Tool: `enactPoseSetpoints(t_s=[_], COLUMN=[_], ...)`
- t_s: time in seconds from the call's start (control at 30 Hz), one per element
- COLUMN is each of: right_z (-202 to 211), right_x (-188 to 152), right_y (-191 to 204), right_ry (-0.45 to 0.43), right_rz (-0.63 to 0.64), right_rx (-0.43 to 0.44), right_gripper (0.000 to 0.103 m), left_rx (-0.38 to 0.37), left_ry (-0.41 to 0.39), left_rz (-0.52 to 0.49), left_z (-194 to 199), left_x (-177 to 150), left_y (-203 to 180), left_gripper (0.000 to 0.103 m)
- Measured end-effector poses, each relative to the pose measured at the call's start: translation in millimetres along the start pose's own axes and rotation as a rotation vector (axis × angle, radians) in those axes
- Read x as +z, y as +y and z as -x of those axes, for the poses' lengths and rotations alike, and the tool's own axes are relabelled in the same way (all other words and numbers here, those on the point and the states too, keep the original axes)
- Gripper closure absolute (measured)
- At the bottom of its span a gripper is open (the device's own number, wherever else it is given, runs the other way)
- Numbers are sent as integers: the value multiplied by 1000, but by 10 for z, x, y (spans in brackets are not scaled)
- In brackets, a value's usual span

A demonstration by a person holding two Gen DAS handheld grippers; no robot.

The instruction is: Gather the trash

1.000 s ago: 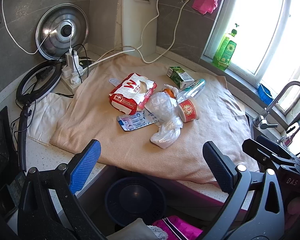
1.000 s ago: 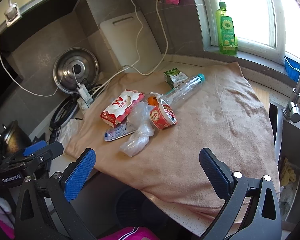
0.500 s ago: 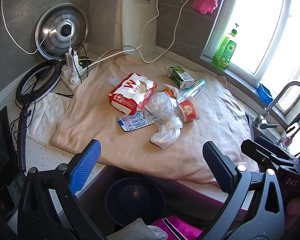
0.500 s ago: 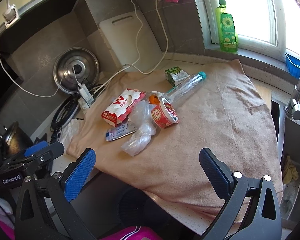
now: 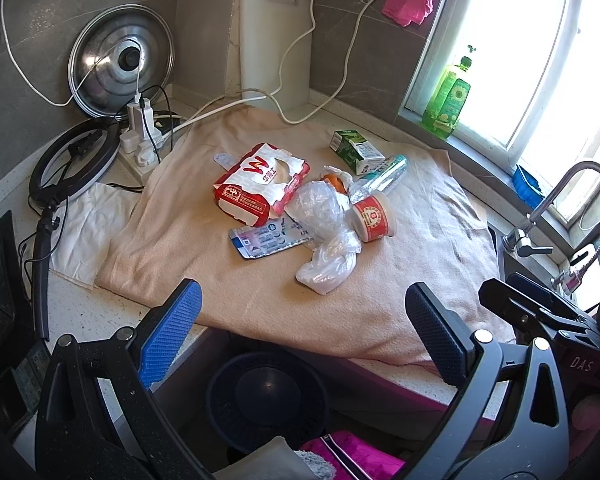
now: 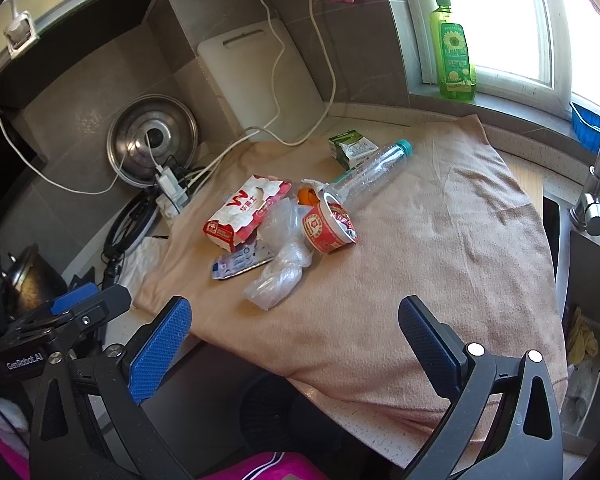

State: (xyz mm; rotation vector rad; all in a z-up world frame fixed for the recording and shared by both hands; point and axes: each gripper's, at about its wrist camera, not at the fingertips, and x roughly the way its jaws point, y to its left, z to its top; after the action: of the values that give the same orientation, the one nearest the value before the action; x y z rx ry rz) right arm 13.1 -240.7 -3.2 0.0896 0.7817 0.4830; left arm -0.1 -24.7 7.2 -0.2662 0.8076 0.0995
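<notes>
Both grippers hang wide open w/ nothing in them: left gripper (image 5: 300, 320) and right gripper (image 6: 296, 328), each at the bottom of its own frame, over the counter's front edge. Compared w/ a sec ago basically nothing has changed on the left; the right view has drifted a touch, pile sits slightly further right in frame. So imo no pickup started yet, all trash is untouched.

The pile sits mid-frame on the peach terry towel (image 5: 440, 216): crumpled clear plastic bag (image 5: 324, 240) closest to the tools, red-and-white paper cup (image 5: 374, 220) touching it, red-white tissue pack (image 5: 260, 184) upper left of it, flat blue-white foil wrapper (image 5: 268, 238), clear plastic bottle w/ teal cap (image 6: 368, 176), small green carton (image 5: 356, 150) furthest back.

Dark round bin (image 5: 266, 396) is below the counter edge, btw the left fingers. Plenty of bare towel in front and to the right; cables and power strip (image 5: 140, 140) crowd the upper left.
</notes>
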Motion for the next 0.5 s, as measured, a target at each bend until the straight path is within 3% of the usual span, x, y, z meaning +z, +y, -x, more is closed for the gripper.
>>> enactPoseSetpoints(t_s=[0.5], right_z=[14], right_x=[-23], right_y=[-20], right_ry=[6], right_rz=[-4], right_rx=[3], right_gripper=[1], left_rx=[-4], left_ry=[4], left_rz=[3], left_z=[-8], left_x=[-13], left_y=[0], left_gripper=[0])
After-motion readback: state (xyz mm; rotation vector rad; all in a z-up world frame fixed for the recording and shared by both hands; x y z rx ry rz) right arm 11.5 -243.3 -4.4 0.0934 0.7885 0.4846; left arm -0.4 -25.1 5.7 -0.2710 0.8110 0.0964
